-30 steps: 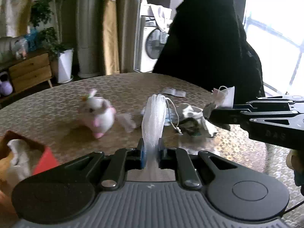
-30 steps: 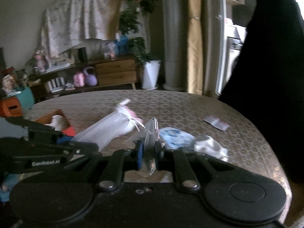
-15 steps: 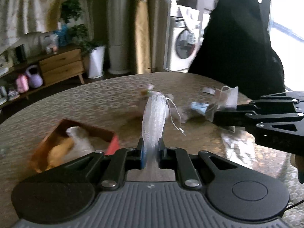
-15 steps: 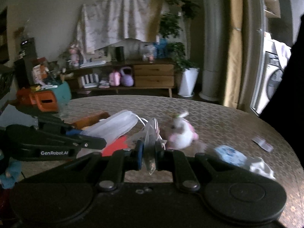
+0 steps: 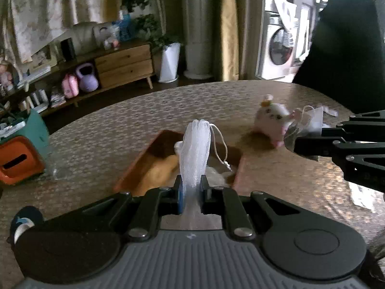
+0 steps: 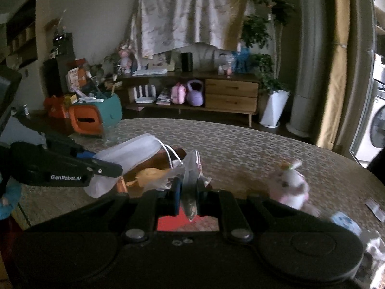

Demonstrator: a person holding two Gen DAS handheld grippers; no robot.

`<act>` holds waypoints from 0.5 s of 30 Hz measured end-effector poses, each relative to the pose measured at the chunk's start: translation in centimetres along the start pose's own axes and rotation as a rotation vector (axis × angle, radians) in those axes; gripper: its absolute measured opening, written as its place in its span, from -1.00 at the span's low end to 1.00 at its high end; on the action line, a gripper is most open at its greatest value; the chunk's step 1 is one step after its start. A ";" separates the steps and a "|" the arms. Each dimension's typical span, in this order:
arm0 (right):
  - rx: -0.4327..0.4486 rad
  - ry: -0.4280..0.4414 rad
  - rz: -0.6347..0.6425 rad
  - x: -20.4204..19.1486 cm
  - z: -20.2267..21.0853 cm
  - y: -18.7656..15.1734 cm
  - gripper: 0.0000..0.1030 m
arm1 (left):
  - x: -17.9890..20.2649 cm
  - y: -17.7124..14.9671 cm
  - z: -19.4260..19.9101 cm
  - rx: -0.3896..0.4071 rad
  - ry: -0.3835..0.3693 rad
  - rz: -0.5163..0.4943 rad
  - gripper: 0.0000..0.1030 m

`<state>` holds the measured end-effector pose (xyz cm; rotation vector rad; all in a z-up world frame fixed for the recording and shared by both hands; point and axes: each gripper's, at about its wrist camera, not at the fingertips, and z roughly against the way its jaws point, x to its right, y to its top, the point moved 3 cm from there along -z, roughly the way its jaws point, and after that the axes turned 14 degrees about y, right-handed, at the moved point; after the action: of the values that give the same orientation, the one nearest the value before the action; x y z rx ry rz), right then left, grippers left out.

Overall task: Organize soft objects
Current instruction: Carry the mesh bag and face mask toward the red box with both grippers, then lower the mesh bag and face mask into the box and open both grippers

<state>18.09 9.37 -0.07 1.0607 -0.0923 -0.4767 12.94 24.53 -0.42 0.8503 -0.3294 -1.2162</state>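
Left wrist view: the left gripper is clamped on a white mesh bag, which stands up at 12 o'clock from the jaws, above an orange box on the table. A plush toy is seen at 2 o'clock, and the right gripper at 3 o'clock, pinching a clear pouch

Right wrist view: the right gripper is closed on the clear pouch. The mesh bag is held at 10 o'clock by the left gripper; the plush toy lies at 3 o'clock
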 end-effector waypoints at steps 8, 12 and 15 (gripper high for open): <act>-0.063 0.007 -0.007 0.2 -5.9 0.5 -0.78 | -2.2 0.5 -4.6 -0.065 0.055 -0.003 -0.76; -0.110 -0.025 -0.023 0.9 -9.1 0.2 -0.78 | -1.9 0.6 -7.4 -0.096 0.072 -0.019 -0.76; -0.140 -0.041 -0.037 1.7 -11.0 -0.5 -0.78 | -1.7 0.6 -9.4 -0.112 0.082 -0.032 -0.76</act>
<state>22.70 17.46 -6.16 0.9167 -0.0744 -0.5304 18.76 29.88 -5.86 0.8080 -0.1804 -1.2143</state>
